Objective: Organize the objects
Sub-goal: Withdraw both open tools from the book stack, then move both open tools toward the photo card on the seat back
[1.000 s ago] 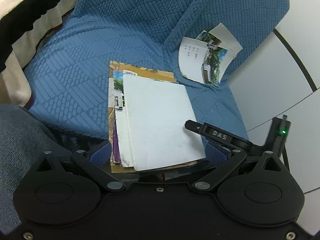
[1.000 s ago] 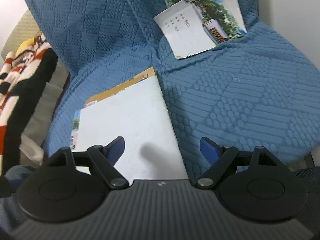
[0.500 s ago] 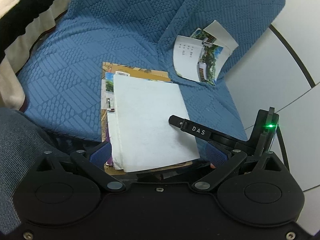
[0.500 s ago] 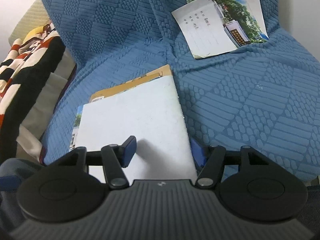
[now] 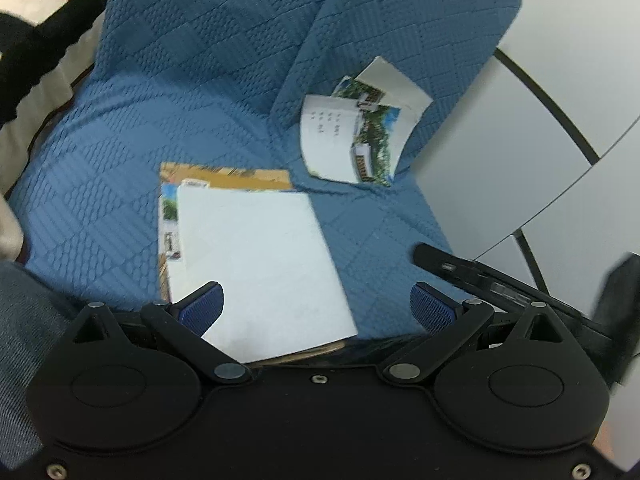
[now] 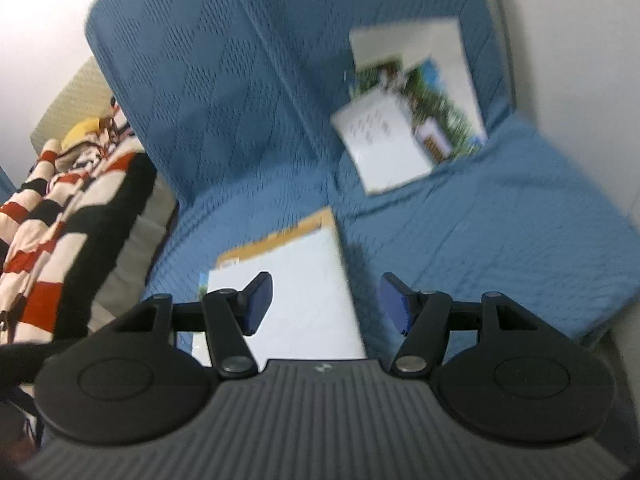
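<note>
A stack of papers [image 5: 256,264] with a blank white sheet on top lies flat on the blue sofa seat [image 5: 120,184], over an orange envelope. My left gripper [image 5: 316,302] hovers open above its near edge, holding nothing. My right gripper [image 6: 326,302] is also open and empty above the stack [image 6: 304,280]; its jaws stand about half apart. Seen from the left wrist, its dark frame [image 5: 480,276] sits to the right of the stack. A photo brochure [image 5: 348,140] leans curled in the seat's corner [image 6: 384,148], with a white sheet [image 6: 420,40] behind it.
A red, black and cream striped blanket [image 6: 60,208] lies left of the sofa. White wall panels [image 5: 540,152] border the sofa's right side. A person's denim leg [image 5: 24,340] is at the lower left.
Both grippers have lifted and drawn back from the stack, which stays on the seat. The right jaws narrowed from wide to about half. The right gripper shifted off the white sheet to its right.
</note>
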Demonstrator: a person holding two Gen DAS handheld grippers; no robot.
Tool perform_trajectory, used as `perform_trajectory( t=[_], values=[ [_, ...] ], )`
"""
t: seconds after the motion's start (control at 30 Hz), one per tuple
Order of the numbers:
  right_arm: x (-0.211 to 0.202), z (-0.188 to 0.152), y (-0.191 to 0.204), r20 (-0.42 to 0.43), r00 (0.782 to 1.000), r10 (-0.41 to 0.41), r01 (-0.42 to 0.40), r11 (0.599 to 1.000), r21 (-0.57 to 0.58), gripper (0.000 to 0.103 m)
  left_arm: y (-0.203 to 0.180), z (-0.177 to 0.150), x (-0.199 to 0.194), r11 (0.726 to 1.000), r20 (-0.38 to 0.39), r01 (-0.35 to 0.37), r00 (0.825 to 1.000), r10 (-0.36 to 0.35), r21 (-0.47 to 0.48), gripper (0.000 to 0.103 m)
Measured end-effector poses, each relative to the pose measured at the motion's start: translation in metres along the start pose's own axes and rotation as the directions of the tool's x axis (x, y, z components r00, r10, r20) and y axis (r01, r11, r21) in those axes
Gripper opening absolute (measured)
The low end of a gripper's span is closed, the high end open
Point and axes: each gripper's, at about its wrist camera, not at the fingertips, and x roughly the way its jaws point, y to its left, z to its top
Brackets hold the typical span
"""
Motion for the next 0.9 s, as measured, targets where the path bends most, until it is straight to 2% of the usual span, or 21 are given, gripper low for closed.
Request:
perform_trajectory(
  t=[0.2,0.4,0.47,0.6,0.67,0.83,0.9],
  values=[
    [-0.059,0.000,0.000,0.111,0.992,-0.054,0.055,0.998,-0.010,0.064,-0.023,0.001,-0.006,0.999,0.045,0.021,0.999,-0.023,0.044,0.102],
    [-0.089,-0.004,-0.005,0.150,0.983,-0.106,0.107,0.994,0.004,0.067,-0.044,0.000,-0.020,0.996,0.083,0.032,0.996,-0.039,0.082,0.102],
    [-0.095,-0.005,-0.007,0.158,0.980,-0.120,0.120,0.993,0.009,0.073,-0.050,0.000,-0.024,0.994,0.093,0.041,0.994,-0.051,0.100,0.102],
    [-0.101,-0.005,-0.009,0.153,0.979,-0.133,0.132,0.991,0.018,0.076,-0.063,0.002,-0.032,0.990,0.129,0.054,0.989,-0.070,0.127,0.102],
    [-0.103,-0.004,-0.010,0.168,0.976,-0.140,0.137,0.990,0.029,0.094,-0.069,0.003,-0.032,0.988,0.142,0.056,0.987,-0.076,0.142,0.102],
    [-0.095,-0.002,-0.016,0.169,0.970,-0.175,0.168,0.984,0.057,0.094,-0.076,0.008,-0.020,0.983,0.145,0.120,0.979,-0.141,0.142,0.102],
    [-0.087,-0.004,-0.020,0.159,0.969,-0.187,0.178,0.982,0.069,0.094,-0.078,0.010,-0.013,0.982,0.149,0.117,0.979,-0.139,0.148,0.102]
  ],
)
